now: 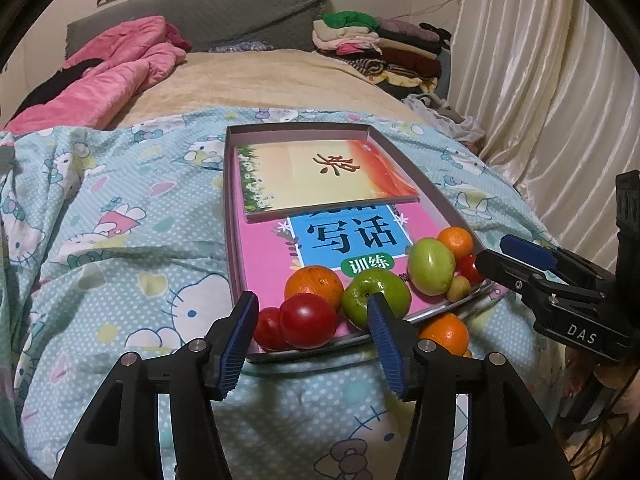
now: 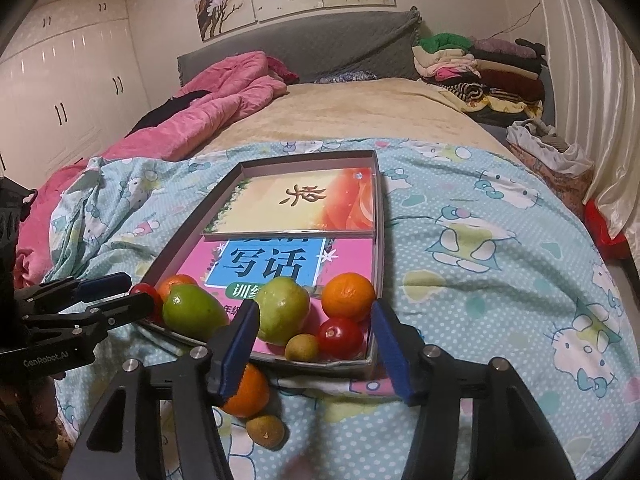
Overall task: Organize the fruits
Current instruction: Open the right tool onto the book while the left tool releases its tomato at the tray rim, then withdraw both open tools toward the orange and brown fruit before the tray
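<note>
Fruits sit mostly at the near end of a shallow cardboard tray [image 2: 379, 216] on a bed, with two pieces outside it on the Hello Kitty quilt [image 2: 480, 264]. Nearest, in the right wrist view, a small kiwi [image 2: 265, 431] lies on the quilt, and just beyond it an orange [image 2: 247, 391] rests against the tray's near wall. The right gripper [image 2: 316, 316] hangs over the tray's near right corner with its blue-padded jaws standing apart and gripping nothing; a red tomato [image 2: 340, 338] and a second small kiwi [image 2: 302, 347] lie in the tray between the fingers. Behind them are a pale green apple [image 2: 282, 309] and another orange [image 2: 349, 295]. To the left sits a darker green apple [image 2: 194, 312], with one more orange [image 2: 176, 282] and a small tomato [image 2: 143, 290] at the tray's near left corner.

The left gripper [image 1: 312, 308] hovers over that left corner, its jaws likewise apart and empty, with a large tomato [image 1: 307, 321] showing between the fingers.

Under the fruit a pink workbook [image 2: 276, 268] lines the tray floor, and a second booklet [image 2: 304, 204] with a cream and orange cover lies across the far half. Beyond the tray are a beige blanket [image 2: 340, 112], a crumpled pink duvet [image 2: 216, 100] at far left and a pile of folded clothes [image 2: 480, 68] at far right, before a grey headboard [image 2: 320, 40].
</note>
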Available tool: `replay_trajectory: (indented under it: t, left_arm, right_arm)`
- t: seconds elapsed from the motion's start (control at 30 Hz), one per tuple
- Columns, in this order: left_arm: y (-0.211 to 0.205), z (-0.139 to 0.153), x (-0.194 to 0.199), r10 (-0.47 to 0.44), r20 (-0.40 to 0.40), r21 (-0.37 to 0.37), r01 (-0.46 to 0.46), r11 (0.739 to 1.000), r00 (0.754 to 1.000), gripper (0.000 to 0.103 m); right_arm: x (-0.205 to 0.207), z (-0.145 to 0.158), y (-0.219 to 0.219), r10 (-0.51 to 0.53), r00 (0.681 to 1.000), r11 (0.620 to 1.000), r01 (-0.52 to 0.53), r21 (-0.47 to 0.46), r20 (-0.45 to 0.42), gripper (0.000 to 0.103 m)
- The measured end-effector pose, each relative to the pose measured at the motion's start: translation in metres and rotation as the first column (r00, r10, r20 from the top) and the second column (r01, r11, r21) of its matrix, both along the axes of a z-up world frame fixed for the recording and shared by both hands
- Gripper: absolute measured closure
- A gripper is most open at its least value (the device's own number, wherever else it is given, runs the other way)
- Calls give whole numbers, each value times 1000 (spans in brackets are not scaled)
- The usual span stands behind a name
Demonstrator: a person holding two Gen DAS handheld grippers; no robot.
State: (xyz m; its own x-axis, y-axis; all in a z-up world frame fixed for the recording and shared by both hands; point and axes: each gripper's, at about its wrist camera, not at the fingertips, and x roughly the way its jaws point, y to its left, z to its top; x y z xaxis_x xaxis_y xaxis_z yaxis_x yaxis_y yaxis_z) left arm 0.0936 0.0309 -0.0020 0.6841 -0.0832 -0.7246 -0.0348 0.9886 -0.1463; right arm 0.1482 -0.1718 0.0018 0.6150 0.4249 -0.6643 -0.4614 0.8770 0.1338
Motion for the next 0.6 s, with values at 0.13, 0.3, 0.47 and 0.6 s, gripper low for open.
replay_trajectory:
  t: [0.13,0.3,0.47,0.6]
  left_arm:
    - [2,2,-1,7,9,-8,-7,1000,1000,41]
    - [4,5,-3,13,21,-22,-12,1000,1000,38]
    - [7,9,-4,23,37,-27,-22,999,999,35]
    - [14,12,-6,42,49,-57,-40,998,998,32]
  right_arm:
    - [0,1,0,-2,1000,1000,2,-2,10,39]
    - [-1,1,-1,-8,1000,1000,8,2,13,35]
    - [-2,3,-2,-14,1000,1000,14,5,23,31]
    - [-2,4,-4,-17,999,1000,17,10,27,28]
